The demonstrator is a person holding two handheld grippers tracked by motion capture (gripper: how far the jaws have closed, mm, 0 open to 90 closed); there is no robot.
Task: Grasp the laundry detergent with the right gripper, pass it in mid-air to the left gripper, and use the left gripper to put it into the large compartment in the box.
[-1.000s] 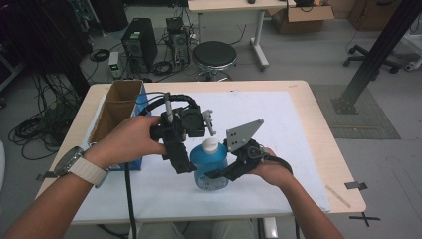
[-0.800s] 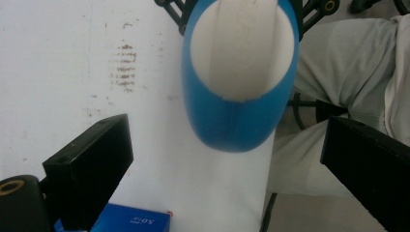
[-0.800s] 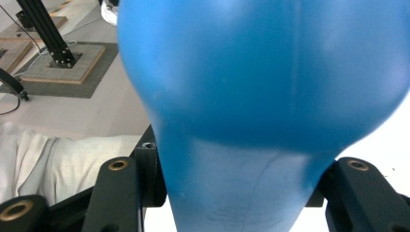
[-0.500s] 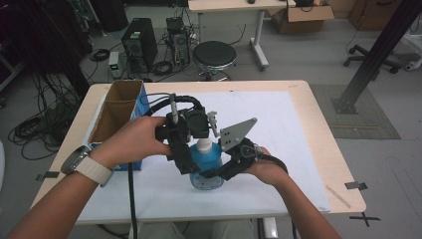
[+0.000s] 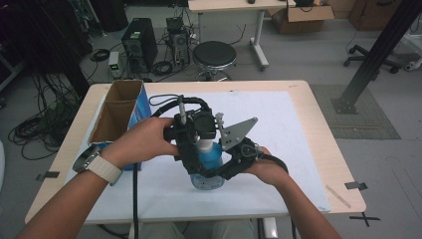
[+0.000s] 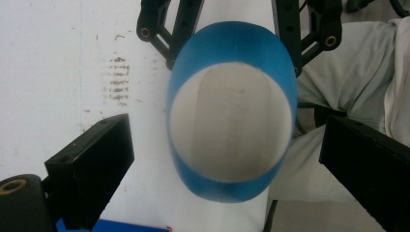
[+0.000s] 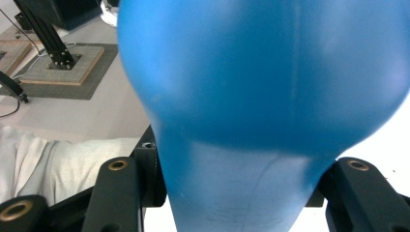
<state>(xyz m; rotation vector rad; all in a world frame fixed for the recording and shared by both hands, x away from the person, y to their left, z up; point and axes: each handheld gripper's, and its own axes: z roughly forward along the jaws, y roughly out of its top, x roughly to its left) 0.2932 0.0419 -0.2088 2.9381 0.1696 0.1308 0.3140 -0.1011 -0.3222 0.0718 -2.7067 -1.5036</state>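
Right in close, the right gripper (image 7: 232, 193) has its two black jaws clamped on the narrow lower part of the blue bottle (image 7: 261, 72), one jaw on each side, pads pressed against smooth blue plastic. Beyond the jaws the body swells out wide and rounded, so that pinch sits in the waist where the shape itself stops a slide. Good place to hold it.

From the left gripper (image 6: 227, 159), the bottle (image 6: 231, 116) stands between the open jaws, well clear of both pads. The bottle's round end faces the camera: a blue rim around a pale centre. Whether that is an open mouth or a pale cap, I can't tell.

Handling, as I judge it: light, hollow plastic, fairly stiff at the rim but likely to flex on the wide belly. The surface looks glossy, so slippery under hard pads. A squeeze on the belly could pop it loose; the rim or the waist is the safer bite.

Farther off, in the high view, both hands meet over the white mat (image 5: 298, 114), with a cardboard box (image 5: 117, 112) left of the left gripper (image 5: 196, 142).
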